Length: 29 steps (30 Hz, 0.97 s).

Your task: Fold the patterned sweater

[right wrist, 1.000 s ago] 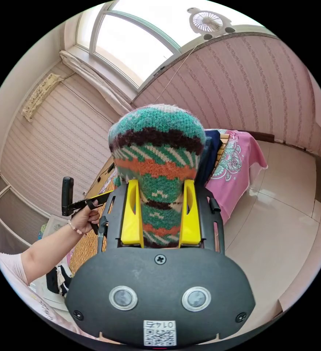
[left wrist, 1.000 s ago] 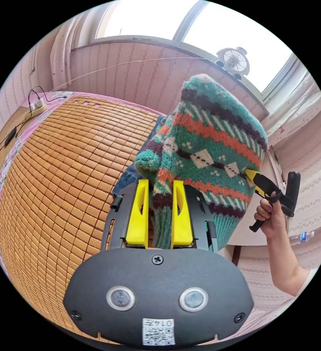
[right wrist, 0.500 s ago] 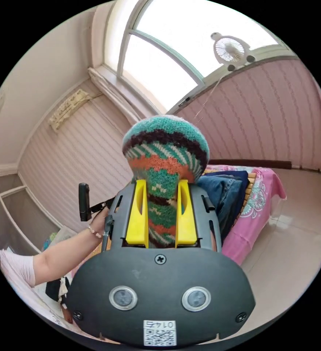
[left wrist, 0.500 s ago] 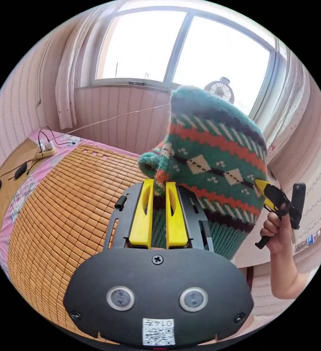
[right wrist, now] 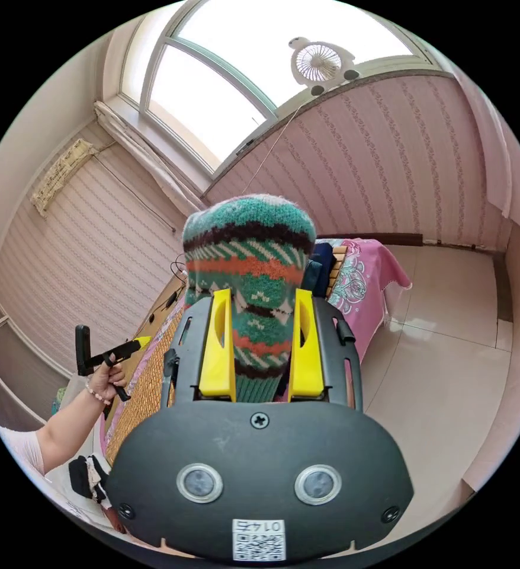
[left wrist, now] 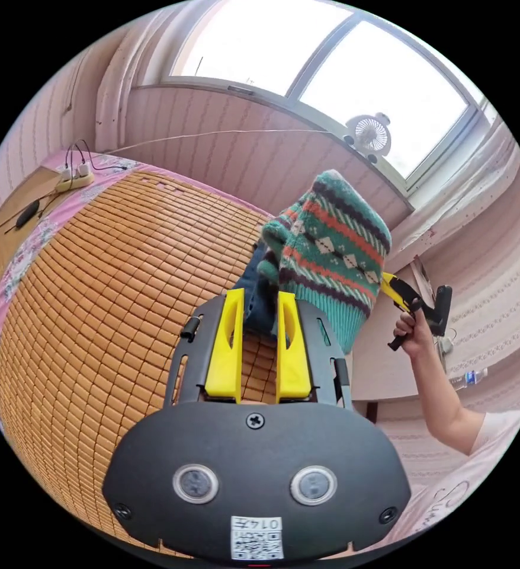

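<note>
Above the bamboo mat [left wrist: 94,284], one patterned sweater [left wrist: 331,237] hangs from the right gripper [right wrist: 262,341], jaws clamped on it. Two grippers, one fan [left wrist: 371,134]. Left gripper [left wrist: 259,344] now has nothing between its parted jaws; earlier it pinched the sweater's edge.

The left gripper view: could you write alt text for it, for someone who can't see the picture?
A green, orange and cream patterned sweater hangs in the air above a bed covered by a bamboo mat, its far edge held by the right gripper. The left gripper, in the foreground, has nothing between its yellow jaws.
</note>
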Available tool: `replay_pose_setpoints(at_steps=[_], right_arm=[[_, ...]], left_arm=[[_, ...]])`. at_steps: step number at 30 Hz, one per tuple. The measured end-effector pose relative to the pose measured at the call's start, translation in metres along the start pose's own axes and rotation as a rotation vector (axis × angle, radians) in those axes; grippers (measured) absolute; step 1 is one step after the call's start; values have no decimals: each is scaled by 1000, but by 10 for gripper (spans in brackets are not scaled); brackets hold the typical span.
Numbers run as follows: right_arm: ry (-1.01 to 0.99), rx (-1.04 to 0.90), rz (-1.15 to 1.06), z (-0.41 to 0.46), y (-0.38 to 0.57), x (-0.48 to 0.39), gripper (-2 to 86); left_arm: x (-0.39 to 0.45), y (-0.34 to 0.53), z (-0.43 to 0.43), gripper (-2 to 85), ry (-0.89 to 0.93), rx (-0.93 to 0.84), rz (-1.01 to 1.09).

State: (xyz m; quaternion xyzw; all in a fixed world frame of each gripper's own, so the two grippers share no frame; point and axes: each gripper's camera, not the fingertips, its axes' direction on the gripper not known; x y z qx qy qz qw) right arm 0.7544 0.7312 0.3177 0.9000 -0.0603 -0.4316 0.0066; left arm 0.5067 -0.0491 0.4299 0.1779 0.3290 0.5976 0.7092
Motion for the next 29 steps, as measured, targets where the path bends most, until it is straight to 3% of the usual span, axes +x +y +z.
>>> replay_pose_setpoints(at_steps=[2, 5, 9, 11, 15, 24, 29], right_arm=[[-5, 36, -45, -27, 29, -10, 143], [43, -77, -202, -48, 99, -44, 142], [63, -353, -472, -45, 215, -124, 143], [35, -393, -588, -43, 256, -169, 143], [-192, -464, -856, -21, 336, -296, 149], [-752, -654, -1464, -19, 576, -588, 158], [-1020, -735, -1691, -55, 723, -697, 158]], left_arm=[[2, 52, -66, 85, -76, 17, 48], [14, 173, -179, 80, -243, 44, 81], [35, 358, -330, 75, -429, 60, -121], [52, 429, -395, 71, -524, 82, -249], [100, 568, -526, 66, -768, 133, -477], [172, 819, -764, 83, -938, 389, -1006], [194, 927, -872, 88, -1019, 474, -1227]])
